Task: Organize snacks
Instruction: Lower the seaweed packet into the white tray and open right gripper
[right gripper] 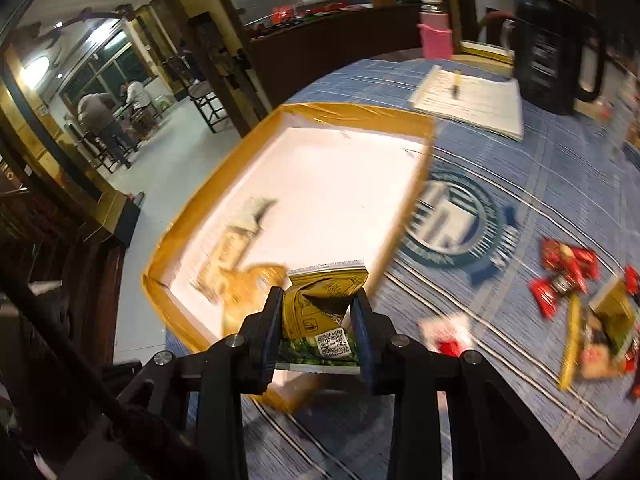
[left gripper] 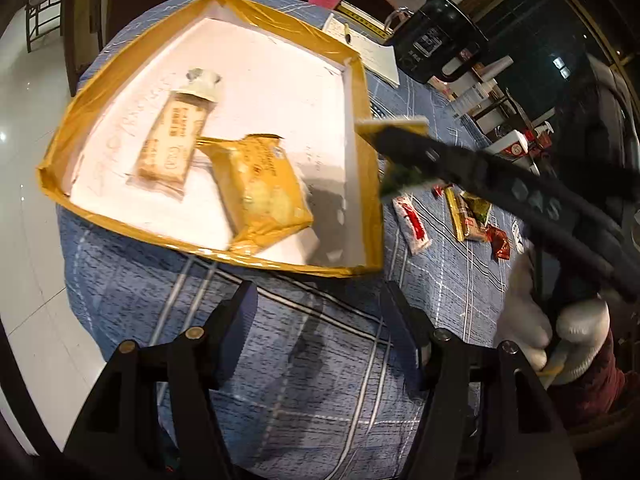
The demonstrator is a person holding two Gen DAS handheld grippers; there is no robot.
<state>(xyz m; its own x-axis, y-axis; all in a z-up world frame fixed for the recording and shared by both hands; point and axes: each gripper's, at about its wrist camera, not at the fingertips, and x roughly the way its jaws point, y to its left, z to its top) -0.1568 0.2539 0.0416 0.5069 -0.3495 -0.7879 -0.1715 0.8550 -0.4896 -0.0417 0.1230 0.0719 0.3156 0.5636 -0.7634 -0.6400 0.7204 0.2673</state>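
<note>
- The table [left gripper: 320, 352] lies under both grippers, draped in a blue woven cloth with pale check lines and a round printed crest.
- The tray [left gripper: 360, 184] sits ahead of the left gripper and ahead-left of the right one: a shallow rectangle with a smooth white floor and a rim wrapped in glossy yellow-brown tape.
- A black jug [right gripper: 556, 48] with a loop handle stands well beyond the right gripper, past a white notepad [right gripper: 472, 100].
- The yellow packet [left gripper: 260, 188], a puffy foil pillow, lies in the tray ahead of the left gripper, touching a long tan bar wrapper [left gripper: 172, 144] beside it.
- The loose snacks [right gripper: 568, 272], small crinkled red and gold wrappers, lie scattered on the cloth to the right of the right gripper.
- The right gripper [right gripper: 316, 320] is clamped on a gold-and-green foil packet [right gripper: 324, 300] with a serrated top edge and a square code, held just at the tray's near corner.
- The left gripper [left gripper: 320, 316] hovers over bare cloth, its black fingers apart with nothing between them.
</note>
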